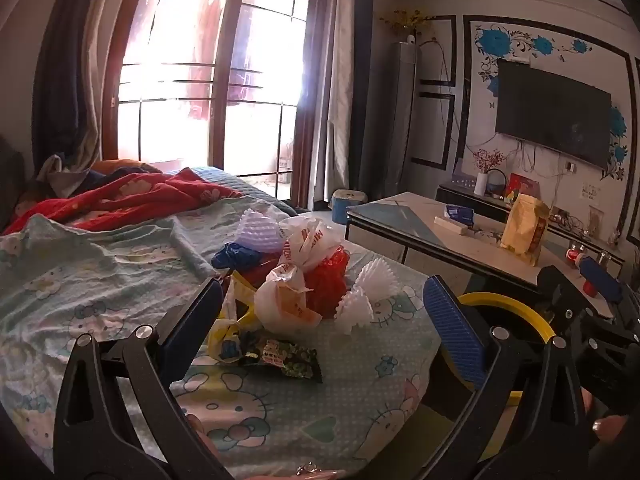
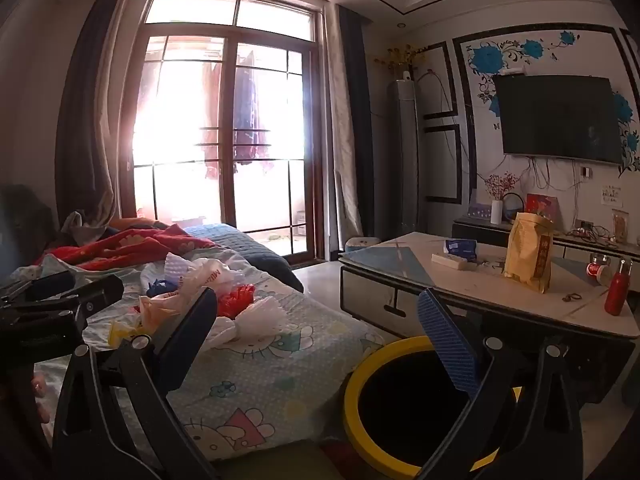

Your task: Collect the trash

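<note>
Although the job is to gather rubbish, the whole pile of crumpled litter (image 1: 296, 276) lies untouched on the bed's pale cartoon-print sheet (image 1: 120, 280), so by the look of it nothing has been collected yet. Within the heap sit white printed plastic bags (image 1: 308, 240), a red crinkled plastic bag (image 1: 330, 284), a crumpled blue scrap (image 1: 236, 258), white pleated paper cups (image 1: 366, 294), a white foam net sleeve (image 1: 258, 228) and some yellow wrapping (image 1: 224, 334). Nearest the left wrist camera lies a dark green printed snack wrapper (image 1: 286, 358), slightly apart from the heap.

Just off the bed's edge, on the floor, stands a round black bin with a yellow rim (image 2: 404, 404). What shows of its inside is only darkness, so whether it holds anything cannot be told.

The left tool (image 1: 324, 316) hangs above the sheet with its blue-padded jaws spread wide and nothing between them; the snack wrapper and the heap lie ahead of it. The right tool (image 2: 320, 328) is likewise spread wide and holds nothing, hovering over the gap between the bed and the bin.

Beyond the bin, a low pale bench (image 2: 460, 280) carries a tall yellow paper bag (image 2: 528, 256), a blue packet (image 2: 460, 248) and a red bottle (image 2: 616, 292); whether any of these counts as rubbish is unclear. Every piece on the bed remains to be picked up and dropped into the bin.
</note>
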The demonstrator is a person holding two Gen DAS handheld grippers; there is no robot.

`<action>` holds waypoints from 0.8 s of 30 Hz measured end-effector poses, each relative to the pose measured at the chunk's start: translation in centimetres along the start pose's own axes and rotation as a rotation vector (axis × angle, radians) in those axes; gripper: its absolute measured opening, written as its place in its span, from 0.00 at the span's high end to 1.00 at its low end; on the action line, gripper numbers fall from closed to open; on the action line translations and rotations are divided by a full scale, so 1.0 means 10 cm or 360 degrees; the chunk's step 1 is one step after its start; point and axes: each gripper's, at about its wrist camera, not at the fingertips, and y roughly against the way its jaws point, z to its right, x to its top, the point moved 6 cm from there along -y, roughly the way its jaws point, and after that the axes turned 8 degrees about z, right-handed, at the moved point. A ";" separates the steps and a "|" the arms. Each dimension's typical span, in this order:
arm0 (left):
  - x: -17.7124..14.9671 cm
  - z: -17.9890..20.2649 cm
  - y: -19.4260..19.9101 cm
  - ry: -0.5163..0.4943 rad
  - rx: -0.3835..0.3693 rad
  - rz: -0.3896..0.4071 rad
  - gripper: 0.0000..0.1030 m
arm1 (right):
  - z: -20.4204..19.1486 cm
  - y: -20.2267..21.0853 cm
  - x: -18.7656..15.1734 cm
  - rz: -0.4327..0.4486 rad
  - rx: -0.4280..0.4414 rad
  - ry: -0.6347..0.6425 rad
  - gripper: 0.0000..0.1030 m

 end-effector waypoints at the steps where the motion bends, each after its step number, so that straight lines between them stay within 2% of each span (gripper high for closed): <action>1: 0.00 0.00 0.00 0.0007 0.0003 -0.0003 0.10 | 0.00 0.00 0.00 -0.0001 -0.0002 0.0002 0.06; 13: 0.00 0.01 0.02 0.0002 -0.0020 -0.0004 0.10 | 0.01 0.00 0.00 -0.0003 -0.0006 0.0001 0.06; 17: -0.08 -0.10 0.02 -0.0005 -0.0025 -0.0007 0.10 | 0.01 0.00 0.00 -0.0003 -0.0007 0.0002 0.06; 24: -0.04 0.00 0.01 -0.0009 -0.0018 -0.0014 0.10 | 0.02 0.01 -0.01 -0.0006 -0.0009 0.0002 0.06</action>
